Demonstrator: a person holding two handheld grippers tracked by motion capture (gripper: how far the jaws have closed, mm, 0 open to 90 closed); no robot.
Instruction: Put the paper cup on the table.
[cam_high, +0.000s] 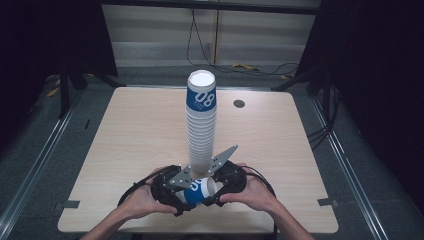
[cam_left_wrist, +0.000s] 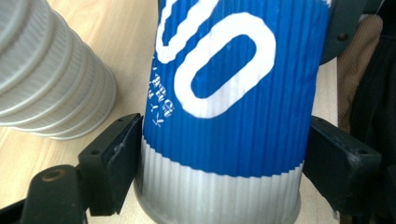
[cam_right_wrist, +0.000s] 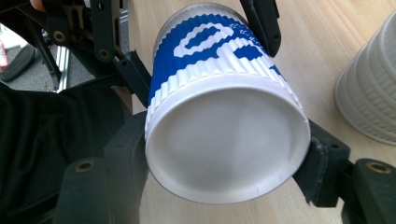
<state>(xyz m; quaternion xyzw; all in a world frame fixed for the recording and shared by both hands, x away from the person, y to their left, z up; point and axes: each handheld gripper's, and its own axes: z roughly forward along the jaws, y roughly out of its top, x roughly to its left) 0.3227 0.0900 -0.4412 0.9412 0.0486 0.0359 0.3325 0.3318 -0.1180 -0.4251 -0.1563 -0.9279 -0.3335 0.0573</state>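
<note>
Down near the front edge of the table (cam_high: 130, 130), one cup (cam_high: 198, 191) is held on its side between two grippers. It is blue with white marks, and its bottom band is white and ribbed. It is kept up off the wood, just in front of the foot of the stack (cam_high: 201, 120).

The left gripper (cam_high: 175, 192) is clamped on the cup. In the left gripper view, the cup (cam_left_wrist: 233, 107) is seen squeezed between the two black jaws, one on each side of its lower part. The stack (cam_left_wrist: 51, 70) is seen beside it, at the left of that view.

The right gripper (cam_high: 220, 187) is closed on the cup too. In the right gripper view, the cup (cam_right_wrist: 224, 116) is seen with its white round end turned to the camera, and the jaws are pressed on both sides of that end. Farther off, the left gripper (cam_right_wrist: 196, 46) is seen clamped on the blue part. The stack (cam_right_wrist: 369, 88) is seen at the right edge.

The stack is made of many cups, one inside the next. It is stood upright near the middle of the table. Its top cup is blue with "08" on it.

A small dark round cap (cam_high: 239, 103) is set in the table, to the right of the stack and well apart from it.
</note>
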